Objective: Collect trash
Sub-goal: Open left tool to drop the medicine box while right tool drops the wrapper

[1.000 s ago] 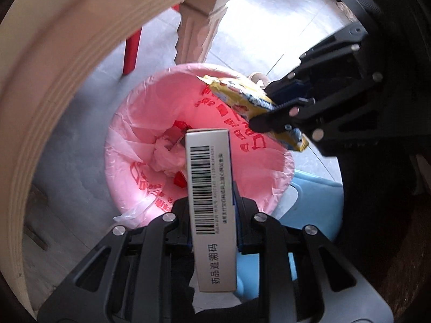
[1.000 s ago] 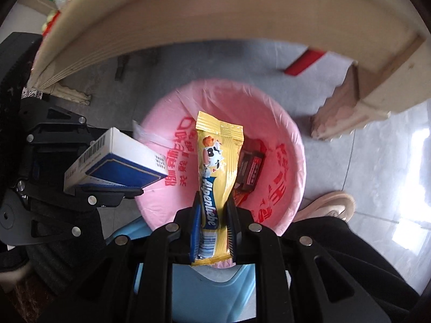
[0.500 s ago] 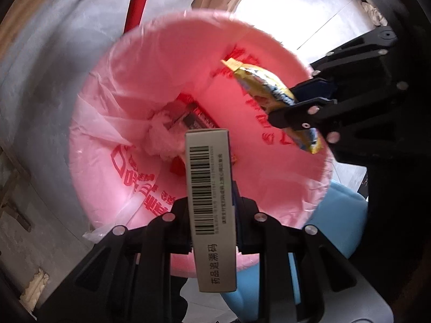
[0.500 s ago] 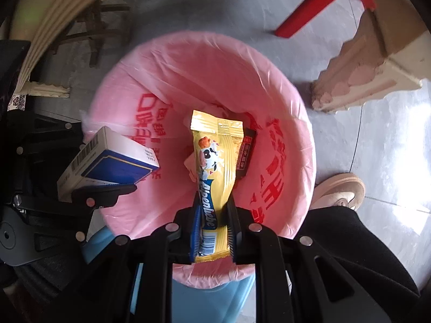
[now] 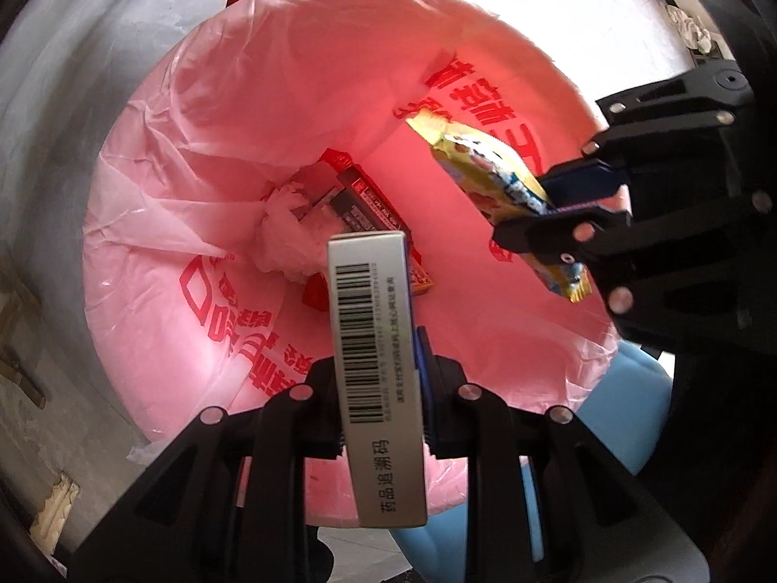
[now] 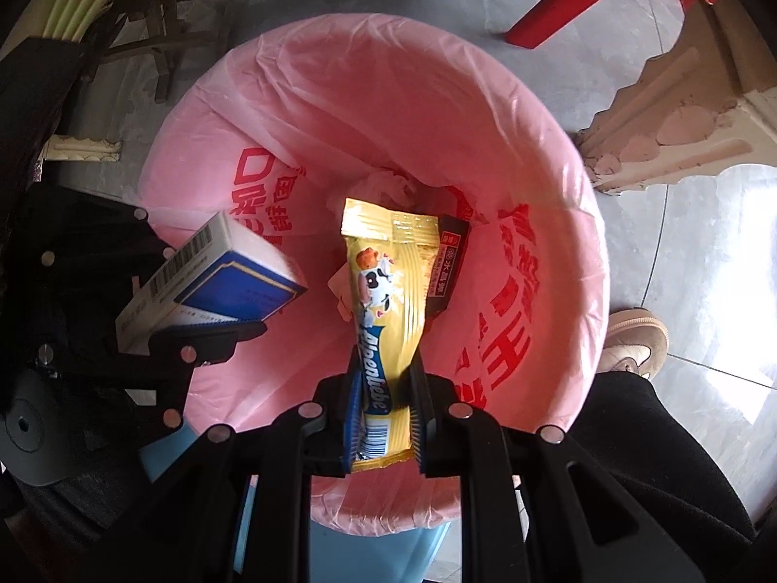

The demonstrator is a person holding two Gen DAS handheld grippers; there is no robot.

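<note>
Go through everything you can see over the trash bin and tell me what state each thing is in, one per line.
left gripper: shut on the medicine box, over the bin.
right gripper: shut on the yellow candy wrapper, over the bin.
trash bin: open, lined with a pink bag, holding some trash.
crumpled tissue: lying at the bottom.
dark wrapper: lying inside.

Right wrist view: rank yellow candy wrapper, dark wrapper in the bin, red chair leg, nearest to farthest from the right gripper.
1. yellow candy wrapper, clamped in the right gripper.
2. dark wrapper, down inside the bin, just right.
3. red chair leg, on the floor, upper right.
</note>
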